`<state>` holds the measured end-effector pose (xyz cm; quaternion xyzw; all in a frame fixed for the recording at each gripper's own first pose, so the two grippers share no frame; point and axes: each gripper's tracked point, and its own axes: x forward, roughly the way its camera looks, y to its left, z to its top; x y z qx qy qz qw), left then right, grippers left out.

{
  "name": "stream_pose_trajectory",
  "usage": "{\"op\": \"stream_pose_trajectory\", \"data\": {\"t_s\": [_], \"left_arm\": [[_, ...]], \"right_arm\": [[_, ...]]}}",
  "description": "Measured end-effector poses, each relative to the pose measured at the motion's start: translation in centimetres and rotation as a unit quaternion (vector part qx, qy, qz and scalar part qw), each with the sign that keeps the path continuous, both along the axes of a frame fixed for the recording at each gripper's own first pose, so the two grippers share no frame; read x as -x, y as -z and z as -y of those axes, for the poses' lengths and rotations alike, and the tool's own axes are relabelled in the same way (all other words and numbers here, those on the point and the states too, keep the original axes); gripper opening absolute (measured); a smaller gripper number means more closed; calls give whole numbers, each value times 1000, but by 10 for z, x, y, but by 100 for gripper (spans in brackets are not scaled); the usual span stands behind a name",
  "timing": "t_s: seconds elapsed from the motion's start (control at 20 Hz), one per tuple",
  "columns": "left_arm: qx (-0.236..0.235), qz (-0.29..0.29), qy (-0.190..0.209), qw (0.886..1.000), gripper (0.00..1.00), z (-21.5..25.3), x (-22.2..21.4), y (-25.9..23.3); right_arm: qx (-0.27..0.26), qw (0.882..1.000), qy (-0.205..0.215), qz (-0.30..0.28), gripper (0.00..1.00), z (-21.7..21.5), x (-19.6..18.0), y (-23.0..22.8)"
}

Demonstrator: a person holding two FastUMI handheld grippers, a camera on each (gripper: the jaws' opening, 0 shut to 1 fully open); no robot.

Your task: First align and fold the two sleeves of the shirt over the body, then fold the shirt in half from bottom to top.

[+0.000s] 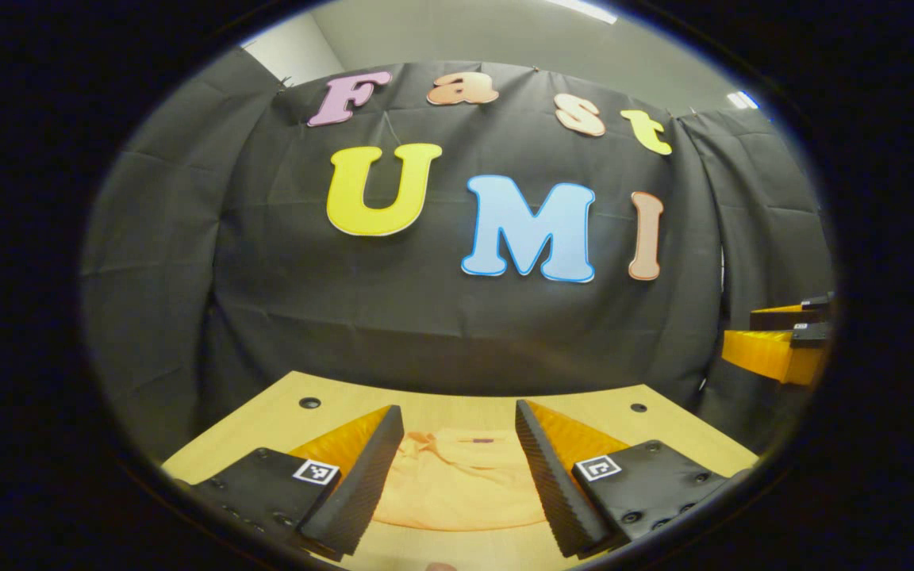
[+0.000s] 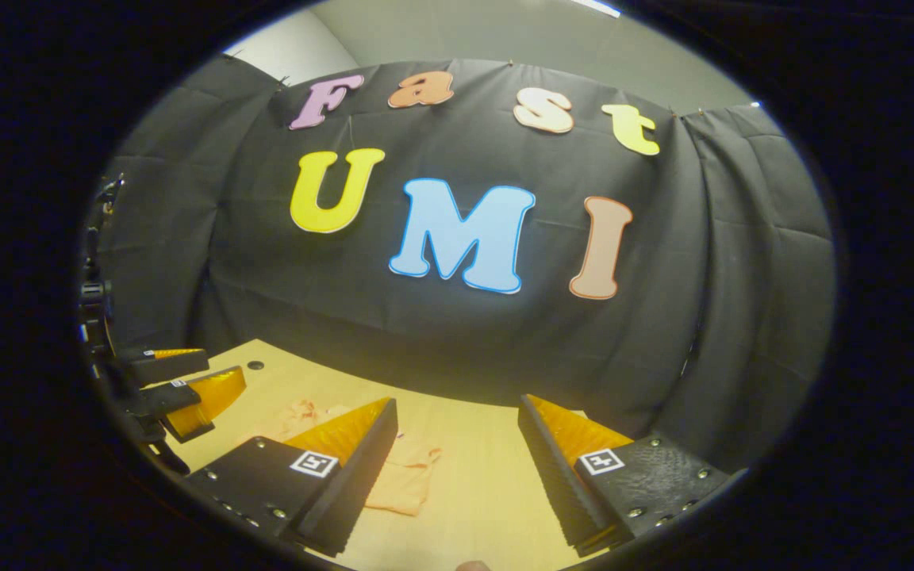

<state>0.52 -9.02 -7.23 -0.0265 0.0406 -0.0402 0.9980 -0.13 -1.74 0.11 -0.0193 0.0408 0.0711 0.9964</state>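
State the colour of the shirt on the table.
Pale orange shirt, plain; clearest in the left gripper view.

Soft, wrinkled cloth shirt [image 1: 457, 484] lies on a smooth, matt wooden table [image 1: 282, 420].

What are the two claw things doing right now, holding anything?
Left gripper: open, holding nothing, raised over the orange shirt on the wooden table.
Right gripper: open, holding nothing, above the table.

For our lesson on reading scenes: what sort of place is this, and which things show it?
Probably a recording booth, not a home: black cloth wall, bare wooden table with a shirt on it, and an open claw over it.
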Motion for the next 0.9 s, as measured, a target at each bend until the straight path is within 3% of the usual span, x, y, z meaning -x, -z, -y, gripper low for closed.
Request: {"op": "stream_pose_trajectory", "data": {"t_s": [0.4,0.9], "left_arm": [[-24,15,15,999,93,-4,23,-24],[-34,24,41,998,93,-13,26,-30]], "right_arm": [[-1,1000,1,21,95,-18,21,-11],[-29,999,19,2,95,-27,24,-1]]}}
